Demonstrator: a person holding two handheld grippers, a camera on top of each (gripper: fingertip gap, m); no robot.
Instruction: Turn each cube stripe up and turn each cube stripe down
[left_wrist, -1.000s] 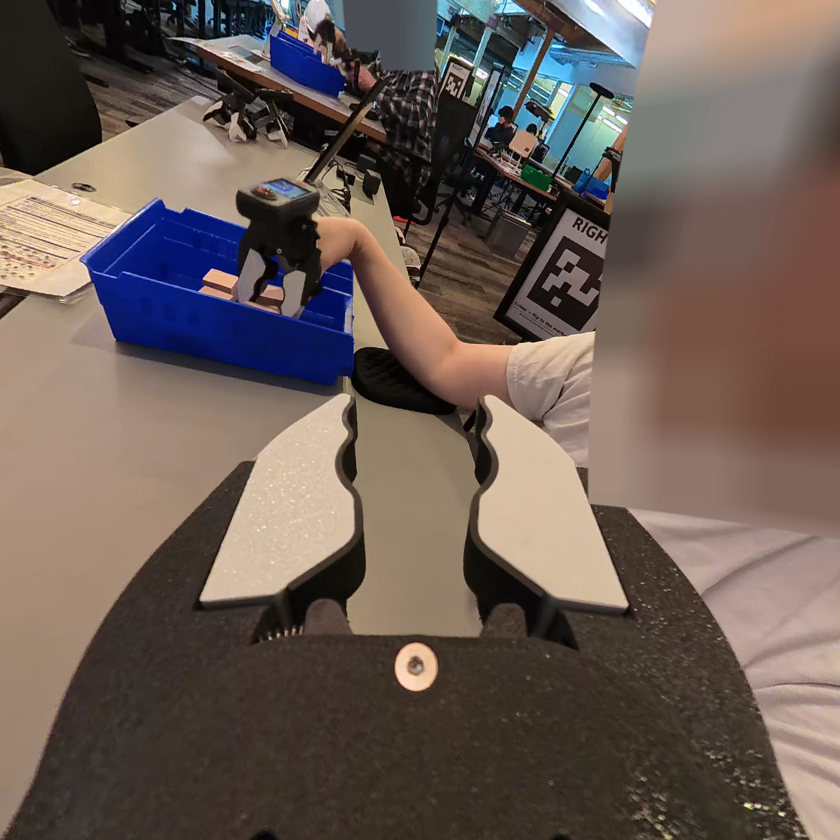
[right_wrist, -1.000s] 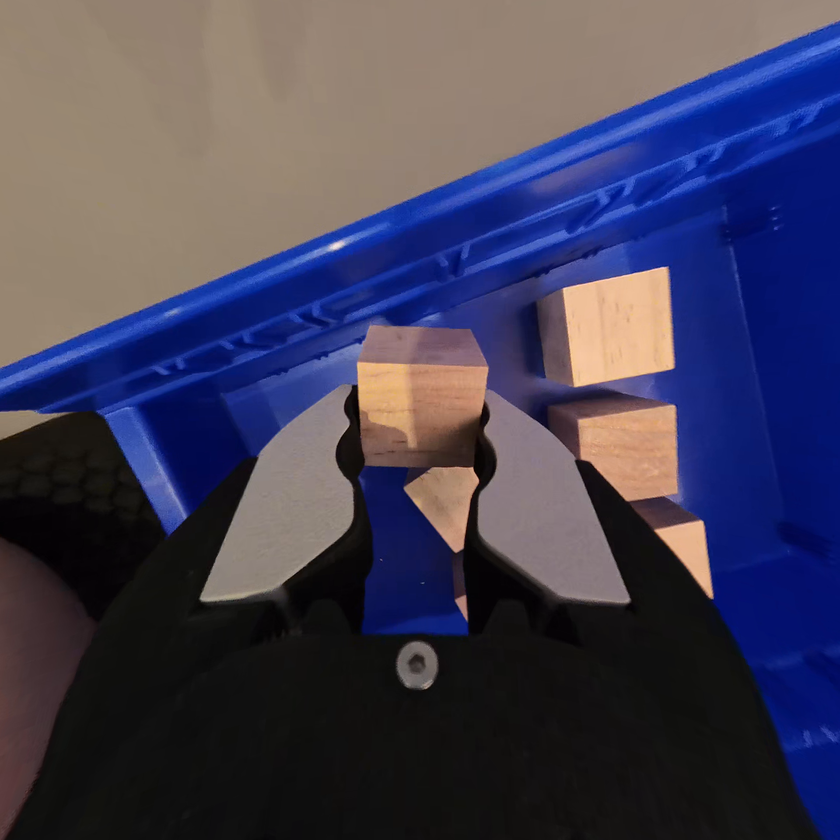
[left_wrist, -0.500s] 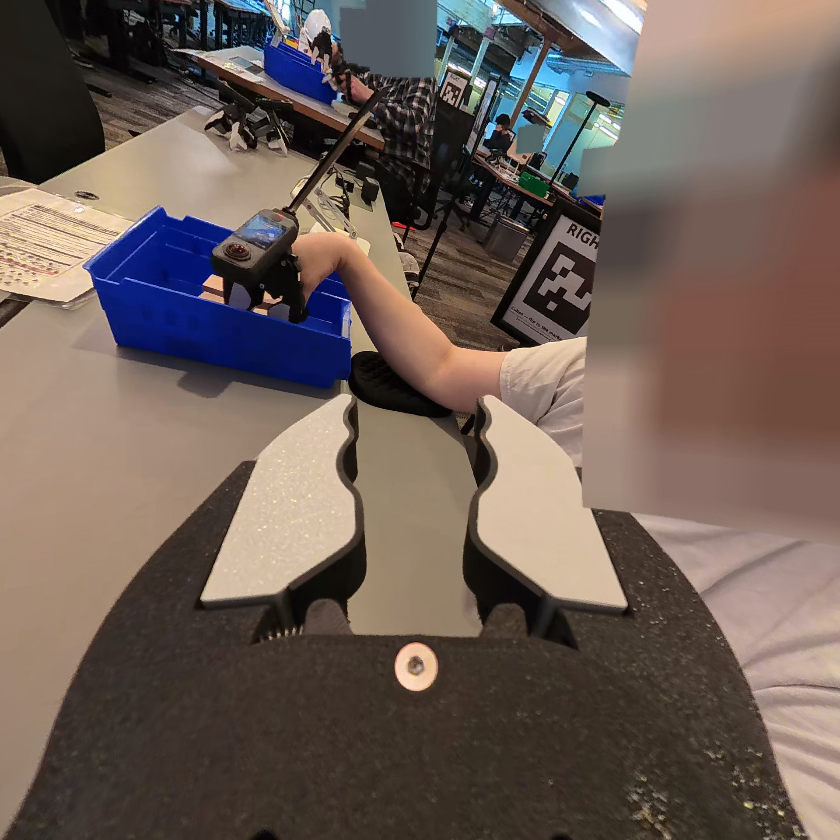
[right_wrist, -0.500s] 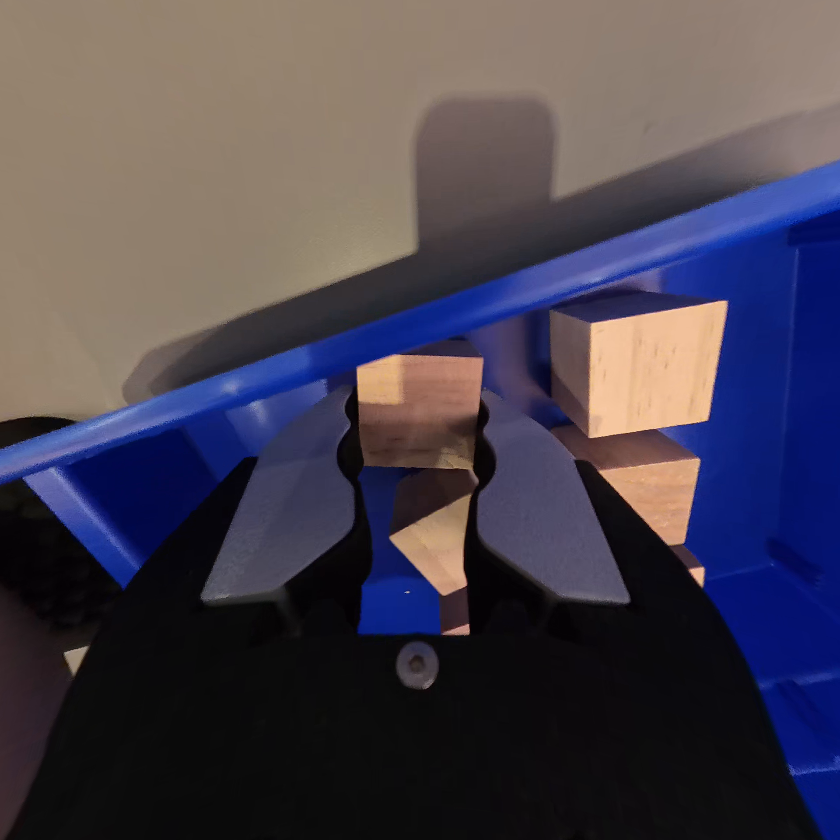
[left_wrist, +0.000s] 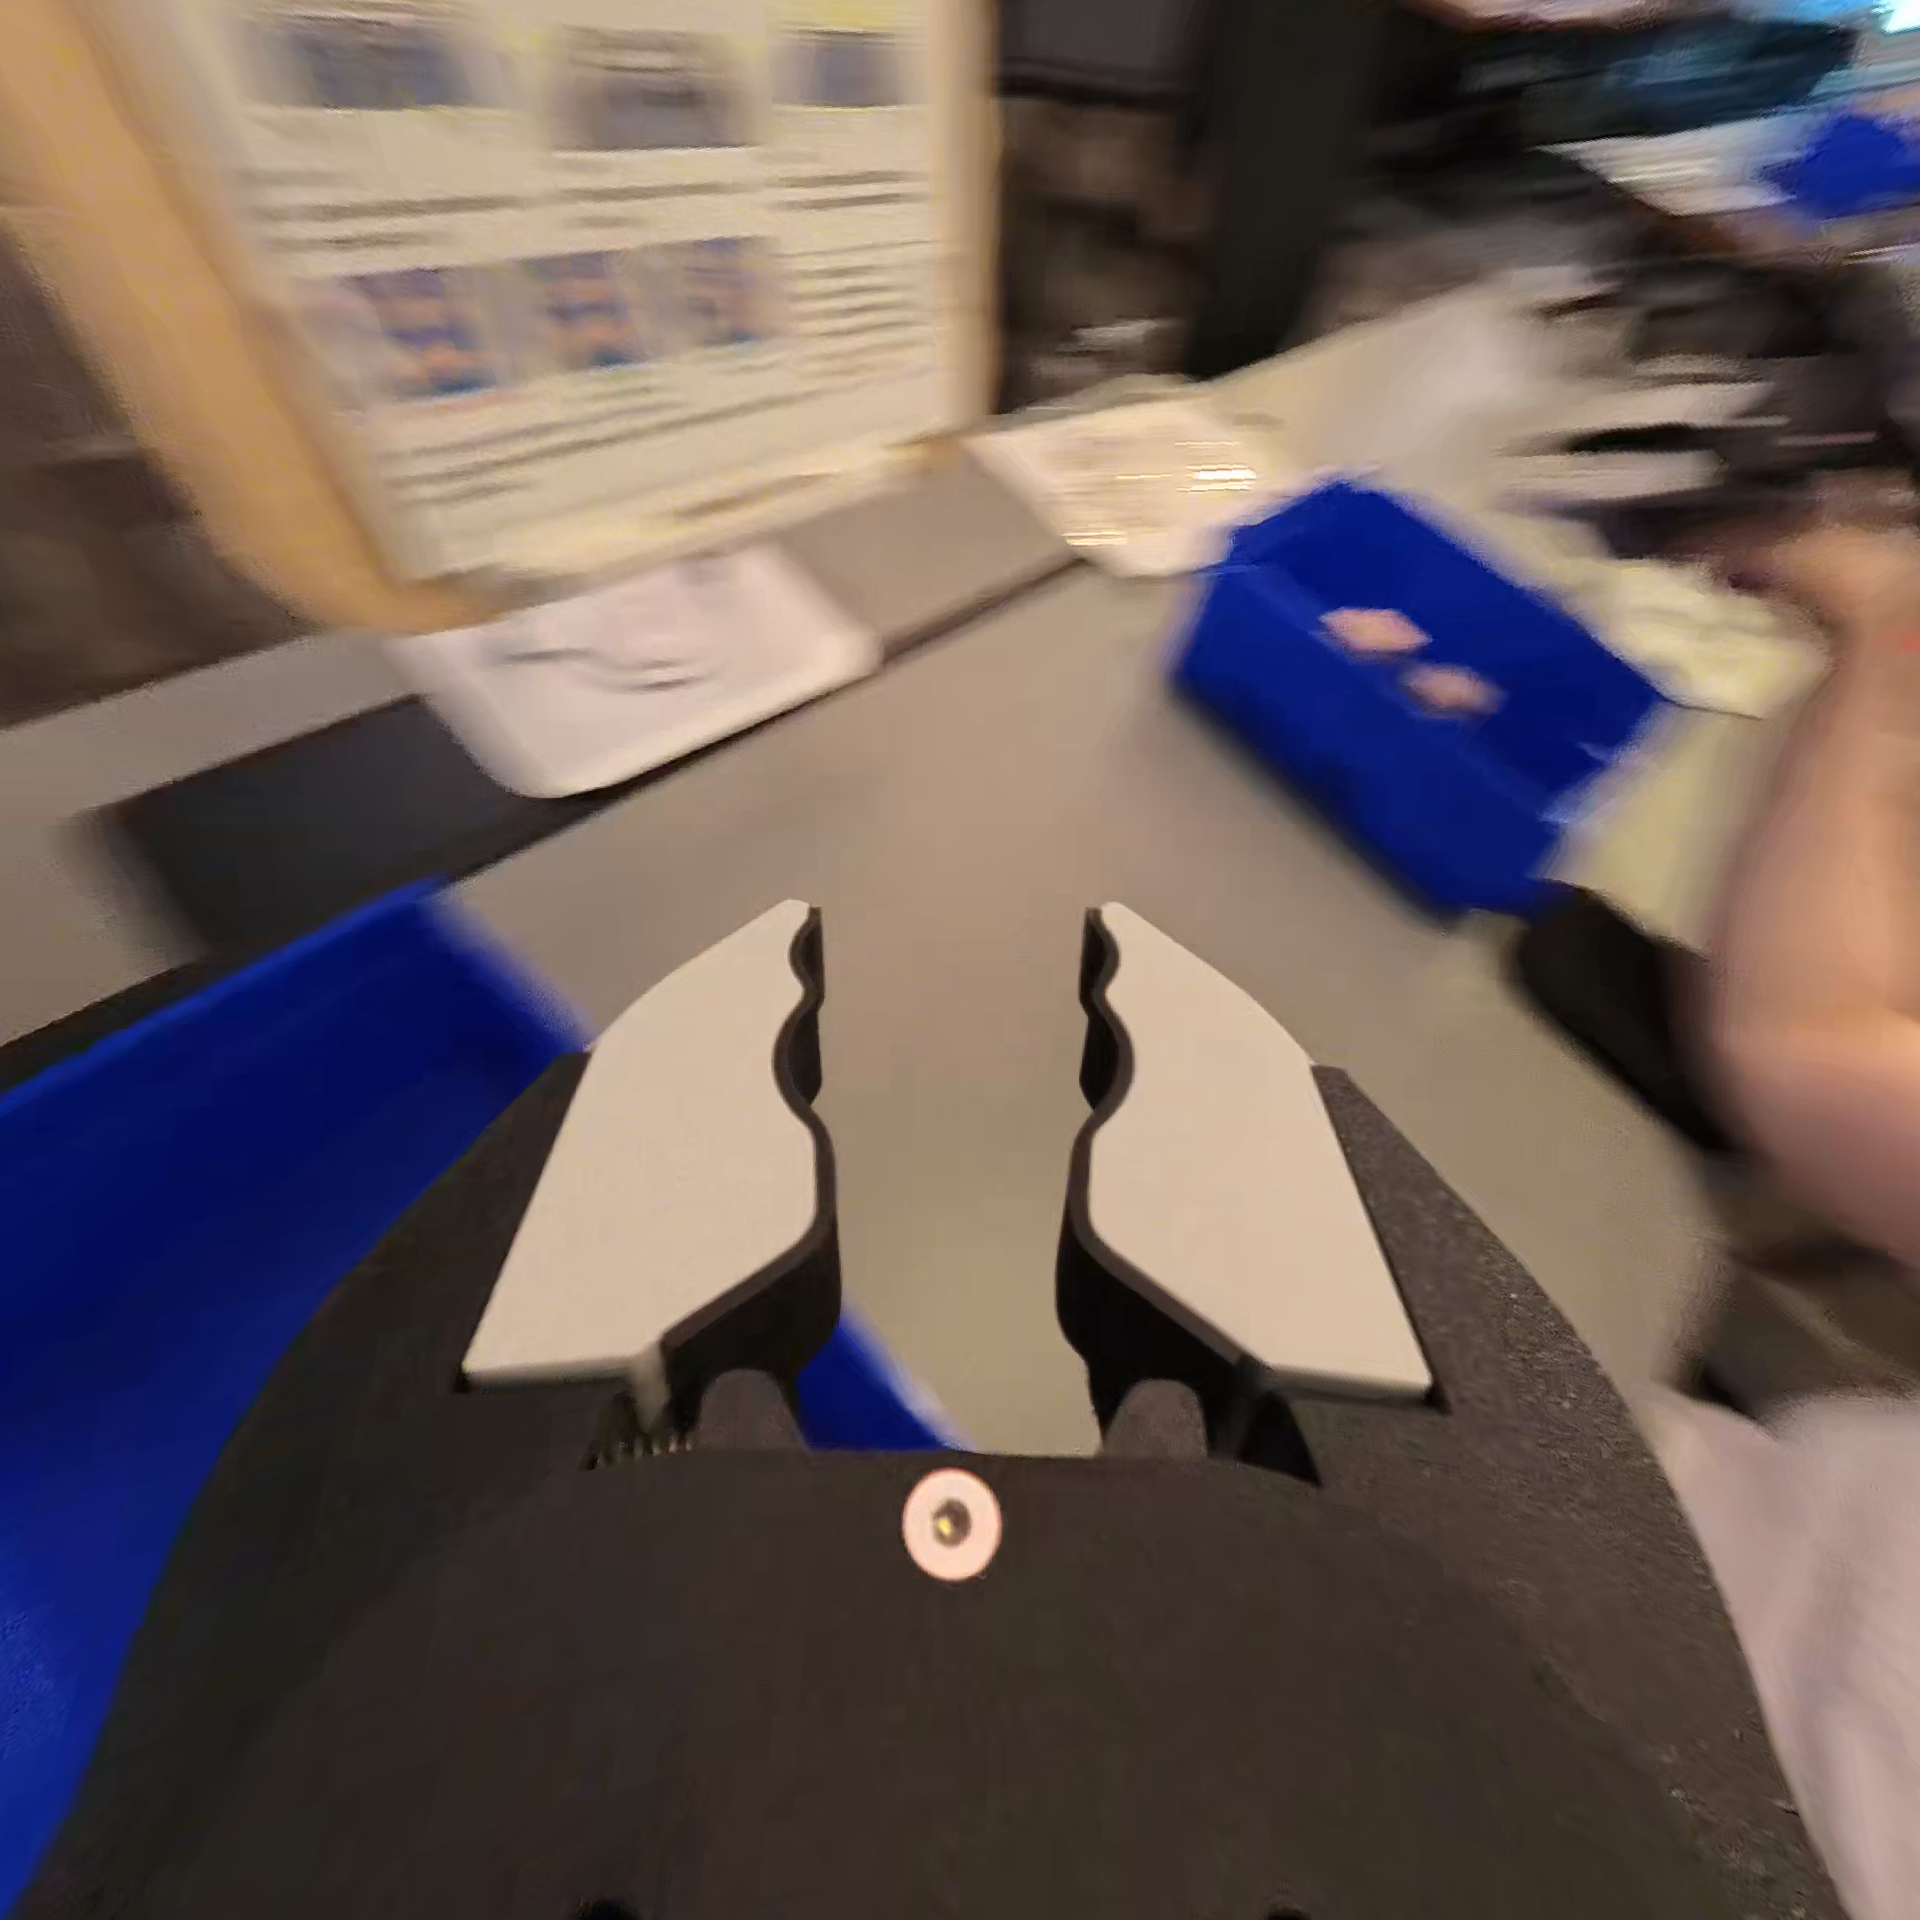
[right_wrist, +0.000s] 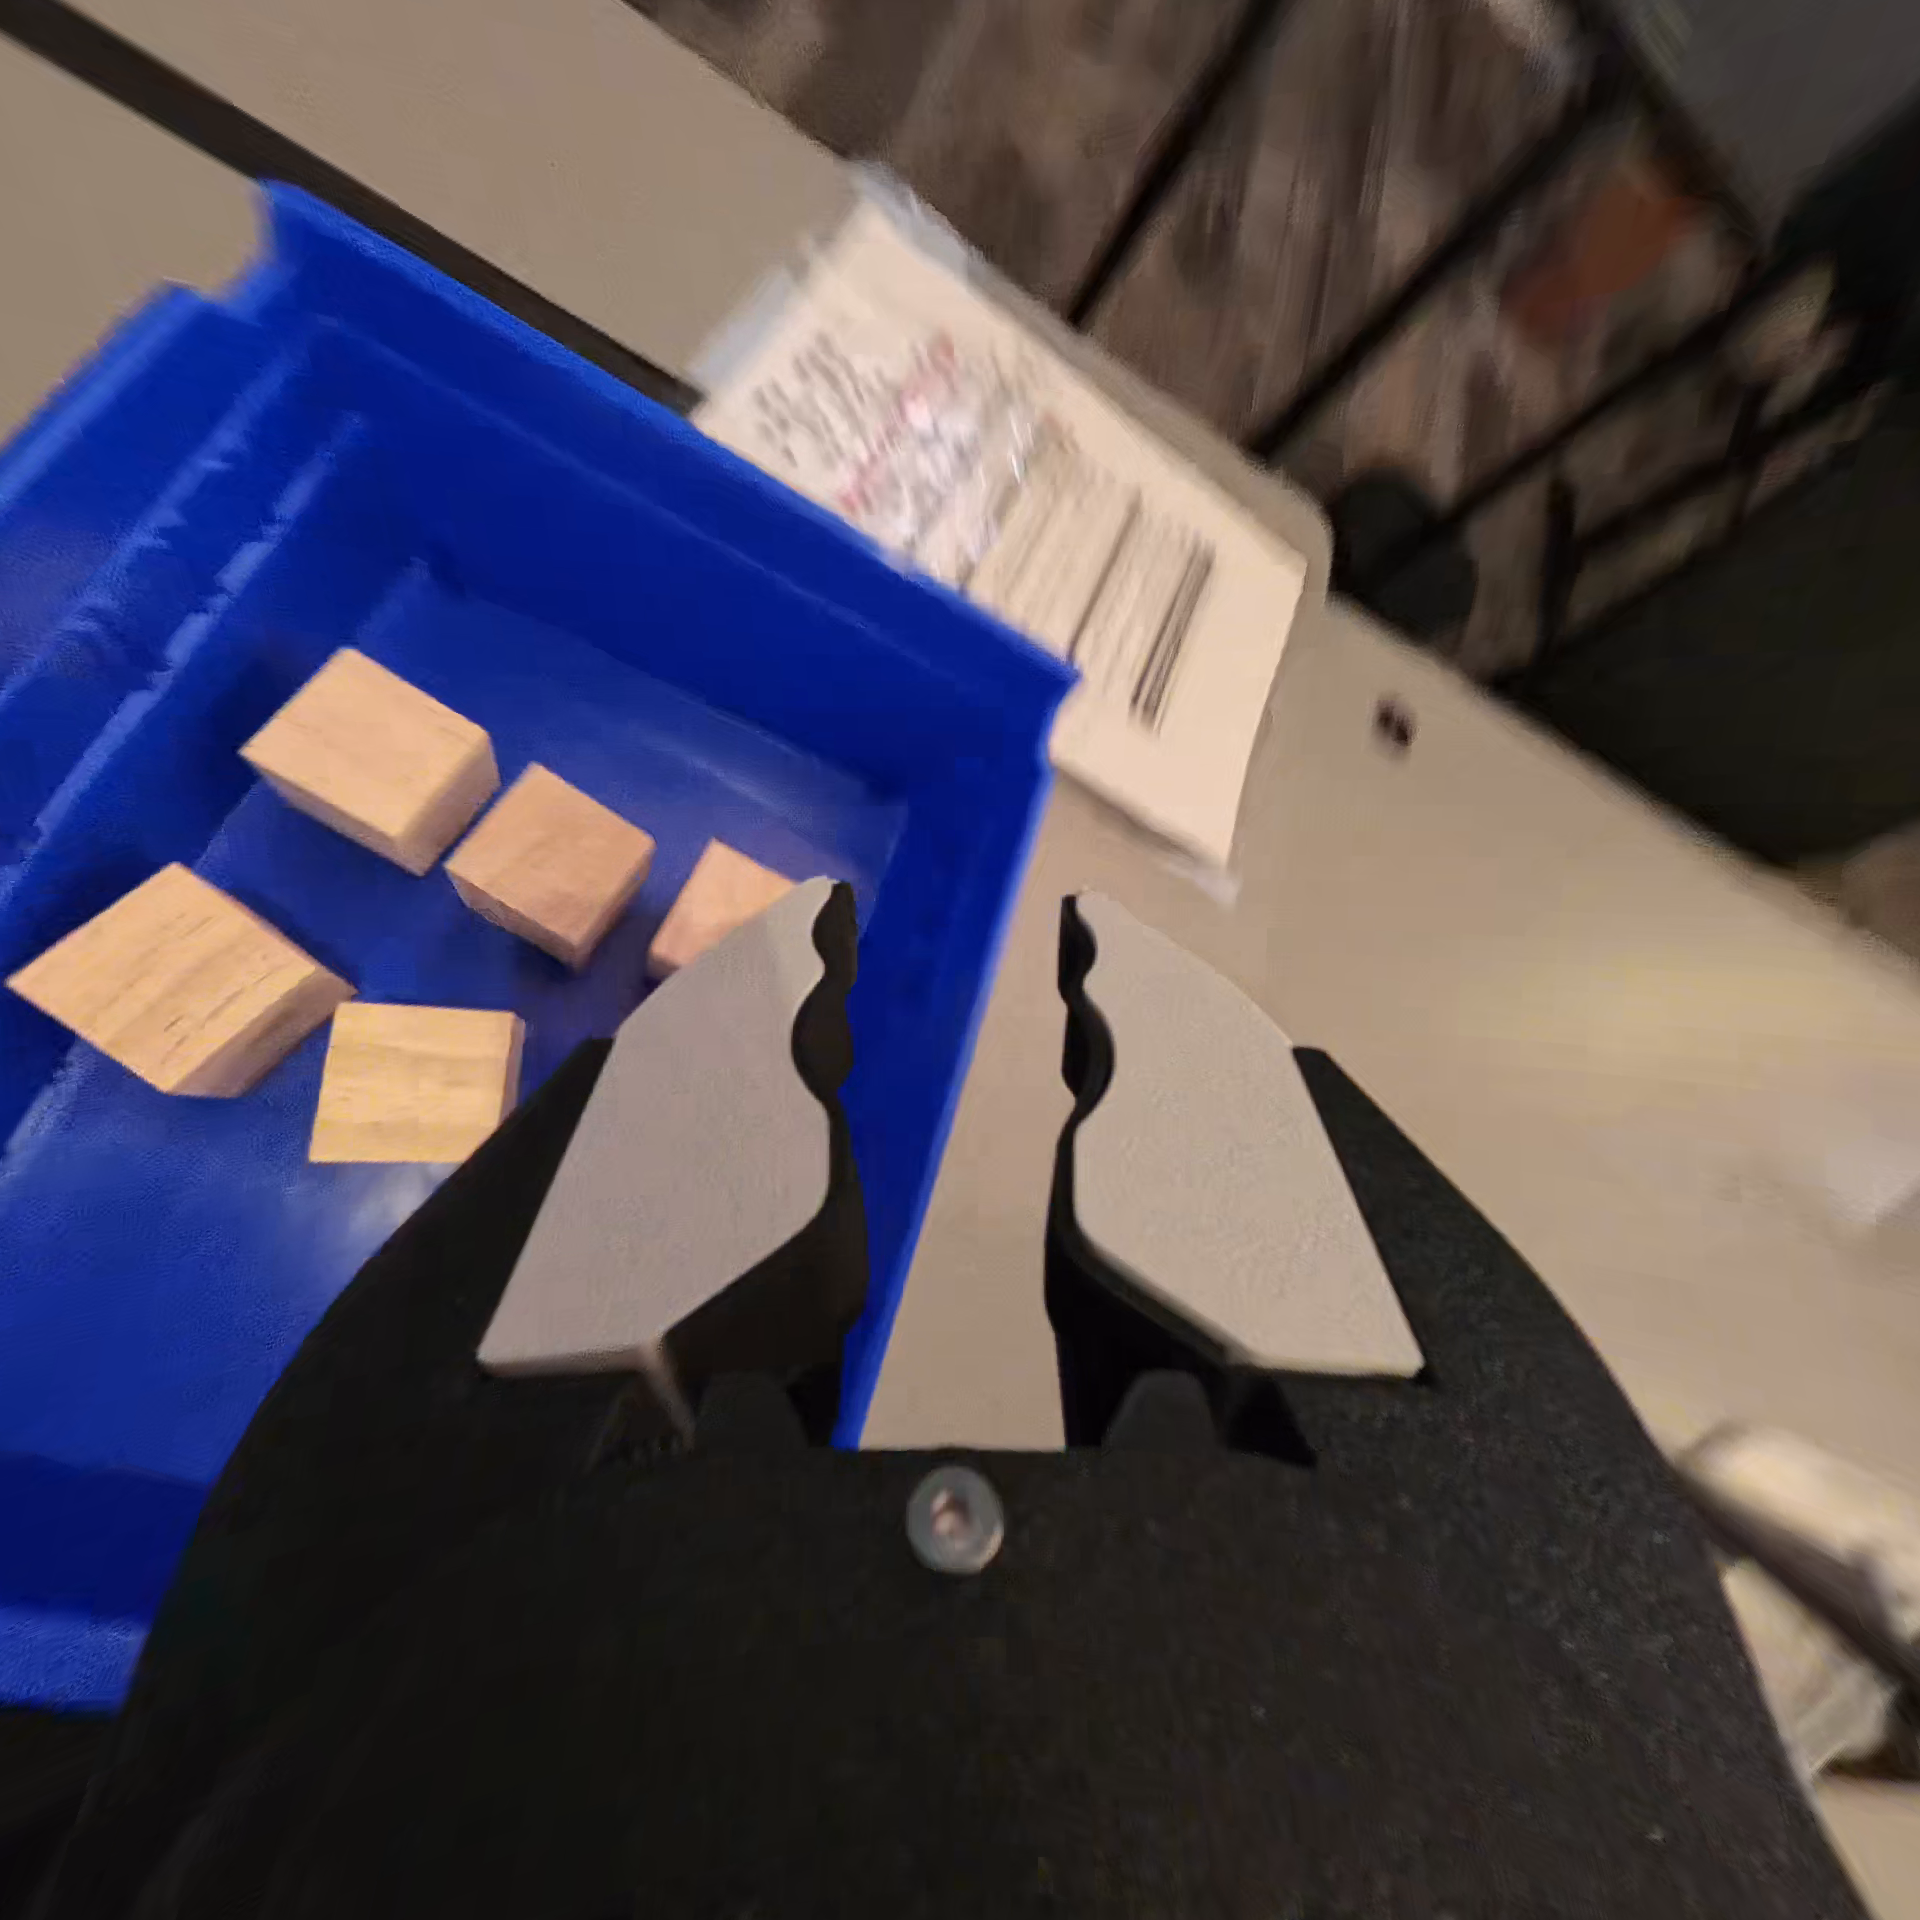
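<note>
right tool: fingers parted with a clear gap, nothing between them. It hangs above the near right corner of the blue bin, so one finger sits over the bin and the other over bare tabletop.

left tool: also spread apart and holding nothing, just grey tabletop showing through the gap.

cubes: five wooden ones on the floor of the blue bin, all loose and well clear of the right tool's fingertips. The top cube and the middle cube sit just beside each other, and the partly hidden cube tucks behind the left finger. The big left cube and the bottom cube lie nearer the camera. Every face I can see is plain wood; can't tell about stripes on the hidden sides.

bin from the left wrist view: same kind of blue bin off to the upper right, super smeared, with a couple of pale blobs on it that are probably cubes.

second blue thing: a blue edge right beside the left tool at lower left, too blurry to call.

paper: a printed sheet lies on the tabletop just past the bin's far side.

background: a white board with blurry printing stands at the back in the left wrist view.
</note>
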